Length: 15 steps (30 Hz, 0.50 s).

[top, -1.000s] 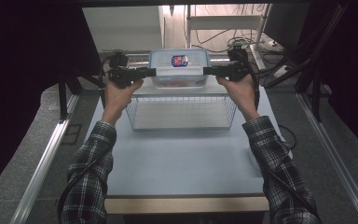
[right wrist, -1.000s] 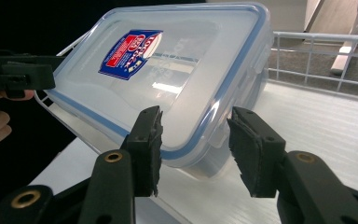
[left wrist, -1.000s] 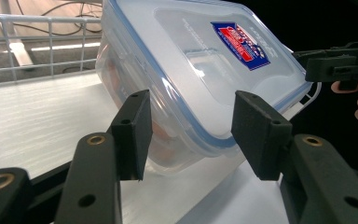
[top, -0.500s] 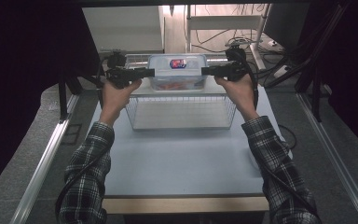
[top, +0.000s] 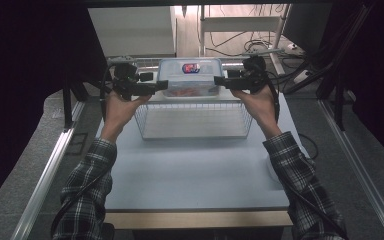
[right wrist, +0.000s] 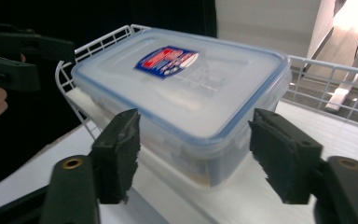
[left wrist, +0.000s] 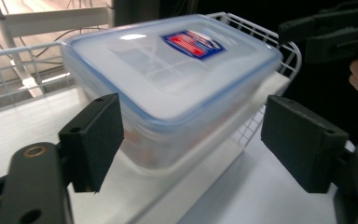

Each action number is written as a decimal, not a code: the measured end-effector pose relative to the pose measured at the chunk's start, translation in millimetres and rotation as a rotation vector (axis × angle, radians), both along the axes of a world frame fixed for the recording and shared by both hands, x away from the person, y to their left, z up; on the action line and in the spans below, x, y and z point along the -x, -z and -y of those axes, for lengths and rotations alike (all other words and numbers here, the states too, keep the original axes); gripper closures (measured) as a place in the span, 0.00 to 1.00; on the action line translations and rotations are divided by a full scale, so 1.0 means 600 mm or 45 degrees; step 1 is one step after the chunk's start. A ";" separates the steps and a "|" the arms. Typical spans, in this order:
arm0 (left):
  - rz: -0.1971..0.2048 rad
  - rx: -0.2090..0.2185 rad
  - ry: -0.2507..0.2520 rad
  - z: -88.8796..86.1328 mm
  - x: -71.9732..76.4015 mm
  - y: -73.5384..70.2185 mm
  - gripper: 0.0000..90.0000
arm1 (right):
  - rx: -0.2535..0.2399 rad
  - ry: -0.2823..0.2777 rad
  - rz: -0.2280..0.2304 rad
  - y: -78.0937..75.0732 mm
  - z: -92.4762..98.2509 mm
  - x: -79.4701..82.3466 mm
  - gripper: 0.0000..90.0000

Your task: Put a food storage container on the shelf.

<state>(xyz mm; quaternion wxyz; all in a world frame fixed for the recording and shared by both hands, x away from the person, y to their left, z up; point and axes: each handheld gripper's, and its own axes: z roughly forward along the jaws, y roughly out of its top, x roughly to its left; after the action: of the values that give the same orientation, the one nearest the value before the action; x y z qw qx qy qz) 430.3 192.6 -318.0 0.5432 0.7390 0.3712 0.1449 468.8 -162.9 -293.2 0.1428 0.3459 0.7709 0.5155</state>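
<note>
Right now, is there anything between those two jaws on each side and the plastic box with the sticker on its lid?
Nothing visible. The left gripper and the right gripper each face an end of the lidded box, jaws just opened and standing clear of its sides. The box rests on the wire basket, whose rim runs beneath, not across the gap.

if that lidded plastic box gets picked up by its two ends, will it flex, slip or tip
The plastic box looks rigid with a snapped-on lid, so it probably won't flex. Its smooth, glossy walls could slip between pads. It seems to hold reddish contents, so likely some weight; perched on the wire basket, a push might slide it off.
</note>
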 end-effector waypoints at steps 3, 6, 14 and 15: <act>0.022 -0.012 0.035 0.004 0.021 0.010 0.18 | 0.014 -0.017 0.030 0.008 0.003 0.017 0.29; 0.048 -0.054 0.064 0.009 0.043 0.024 0.15 | 0.024 -0.034 0.047 0.019 0.008 0.032 0.24; 0.082 -0.098 0.100 0.014 0.095 0.063 0.08 | 0.045 -0.084 0.105 0.046 0.020 0.075 0.14; 0.081 -0.096 0.108 0.015 0.101 0.068 0.07 | 0.047 -0.082 0.110 0.050 0.021 0.080 0.13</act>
<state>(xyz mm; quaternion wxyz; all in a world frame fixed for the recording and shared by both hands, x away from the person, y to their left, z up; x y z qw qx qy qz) 370.0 183.8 -358.7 0.5322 0.7690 0.3164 0.1592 420.8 -175.7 -323.2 0.1656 0.2956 0.7840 0.5201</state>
